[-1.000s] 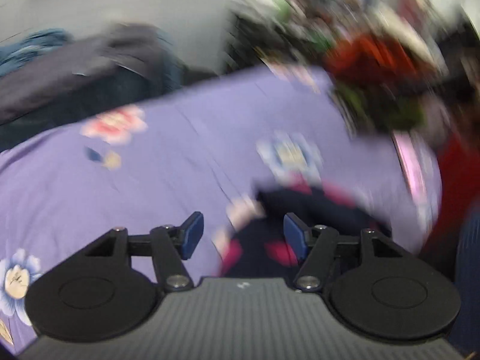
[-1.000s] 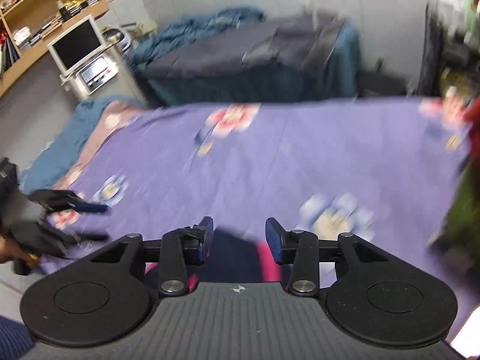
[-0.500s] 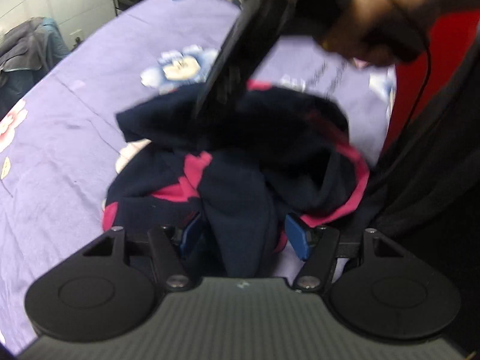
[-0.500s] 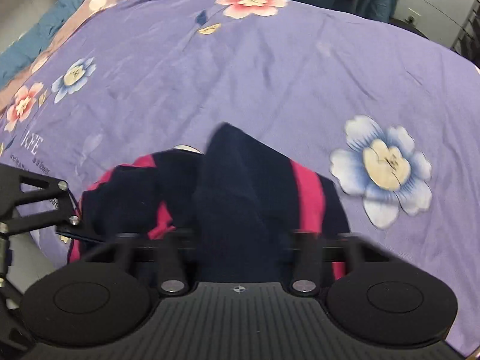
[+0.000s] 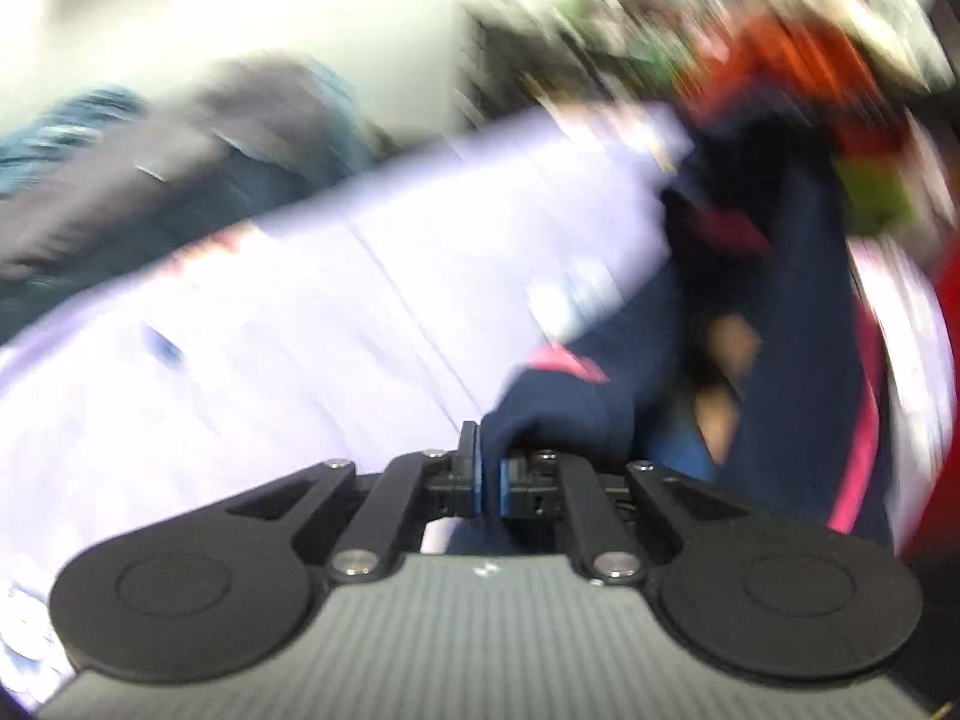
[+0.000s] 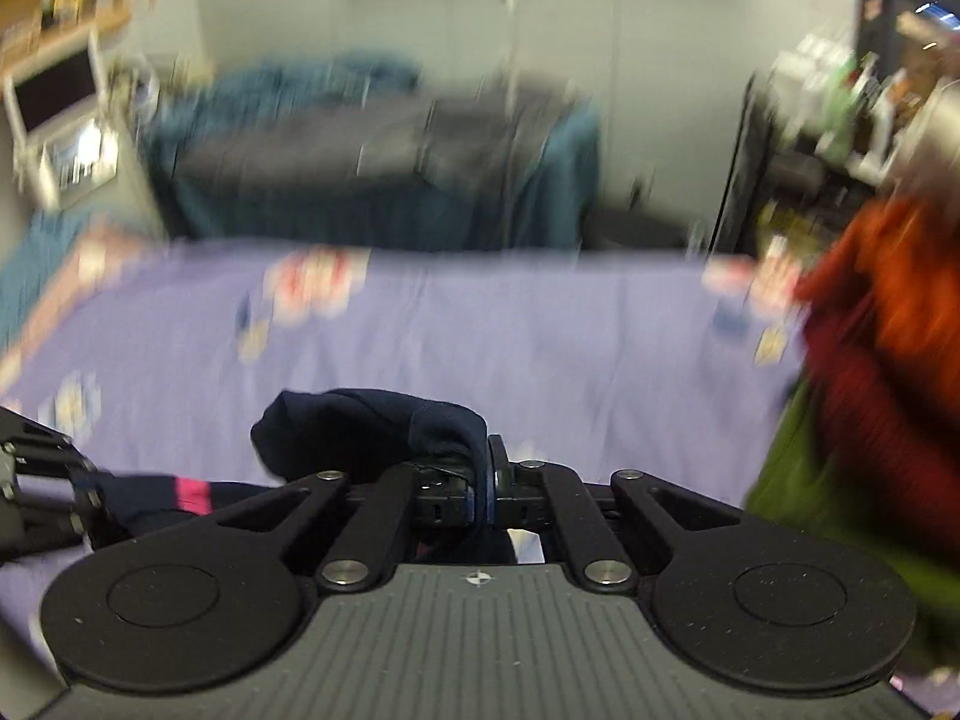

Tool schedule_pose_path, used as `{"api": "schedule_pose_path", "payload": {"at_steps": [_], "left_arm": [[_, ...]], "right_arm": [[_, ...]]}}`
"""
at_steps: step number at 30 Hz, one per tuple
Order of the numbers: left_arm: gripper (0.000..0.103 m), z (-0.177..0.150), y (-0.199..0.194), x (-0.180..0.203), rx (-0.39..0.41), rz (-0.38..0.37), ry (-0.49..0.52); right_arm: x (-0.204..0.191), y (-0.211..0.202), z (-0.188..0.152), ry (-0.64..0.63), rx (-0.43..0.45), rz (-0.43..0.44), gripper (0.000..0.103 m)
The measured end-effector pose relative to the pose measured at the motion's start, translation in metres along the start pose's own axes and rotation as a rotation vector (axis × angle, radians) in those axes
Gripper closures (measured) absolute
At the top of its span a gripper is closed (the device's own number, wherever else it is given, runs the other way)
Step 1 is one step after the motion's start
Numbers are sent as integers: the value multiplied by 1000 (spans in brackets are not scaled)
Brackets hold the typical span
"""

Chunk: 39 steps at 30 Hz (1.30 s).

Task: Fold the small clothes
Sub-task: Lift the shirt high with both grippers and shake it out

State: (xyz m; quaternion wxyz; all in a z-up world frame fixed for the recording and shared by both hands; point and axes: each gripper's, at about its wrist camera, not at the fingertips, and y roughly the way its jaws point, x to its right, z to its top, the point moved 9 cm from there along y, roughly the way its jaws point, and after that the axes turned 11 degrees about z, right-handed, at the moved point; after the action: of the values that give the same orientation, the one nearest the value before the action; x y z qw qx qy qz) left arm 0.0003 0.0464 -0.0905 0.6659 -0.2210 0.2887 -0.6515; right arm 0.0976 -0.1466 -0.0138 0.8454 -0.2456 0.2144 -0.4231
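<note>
Left wrist: no writing legible | fingers (image 5: 471, 480) pinch navy garment (image 5: 600, 396)

From my right camera the bed (image 6: 480, 348) stretches ahead. A garment (image 6: 366, 432) bunches just left of my right tongs (image 6: 483, 489), with the left tongs (image 6: 42, 492) off at the left edge. A clothes pile (image 6: 882, 360) sits on the right, a couch (image 6: 384, 180) behind the bed.
</note>
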Motion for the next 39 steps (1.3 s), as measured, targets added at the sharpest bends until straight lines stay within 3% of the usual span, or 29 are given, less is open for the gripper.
{"api": "schedule_pose_path", "payload": {"at_steps": [3, 6, 13, 18, 23, 28, 30, 32, 35, 38, 39], "left_arm": [[99, 63, -37, -59, 177, 89, -156], [100, 101, -88, -98, 324, 100, -287], [100, 116, -222, -120, 495, 114, -358], [100, 144, -329, -126, 637, 154, -328], [100, 178, -424, -109, 784, 192, -232], [100, 215, -484, -96, 920, 219, -88], [100, 229, -472, -102, 925, 156, -109], [100, 234, -427, -116, 844, 103, -168], [100, 226, -318, -139, 641, 48, -265], [100, 207, -186, -160, 428, 61, -328], [100, 199, -136, -174, 367, 98, -348]], "right_arm": [[-3, -33, 49, -24, 169, 7, 98], [-20, -64, 81, -42, 294, 98, 98], [-57, -155, 107, 1, 429, 397, 98], [-88, -220, 142, -90, 543, 545, 98], [-92, -245, 172, -100, 649, 633, 98], [-89, -261, 201, -119, 750, 720, 98], [-85, -243, 208, -113, 728, 705, 98], [-75, -209, 206, -48, 653, 690, 98], [-57, -135, 187, 11, 504, 580, 98], [-33, -42, 159, 119, 341, 491, 98], [-22, -6, 150, 193, 280, 446, 98]]}}
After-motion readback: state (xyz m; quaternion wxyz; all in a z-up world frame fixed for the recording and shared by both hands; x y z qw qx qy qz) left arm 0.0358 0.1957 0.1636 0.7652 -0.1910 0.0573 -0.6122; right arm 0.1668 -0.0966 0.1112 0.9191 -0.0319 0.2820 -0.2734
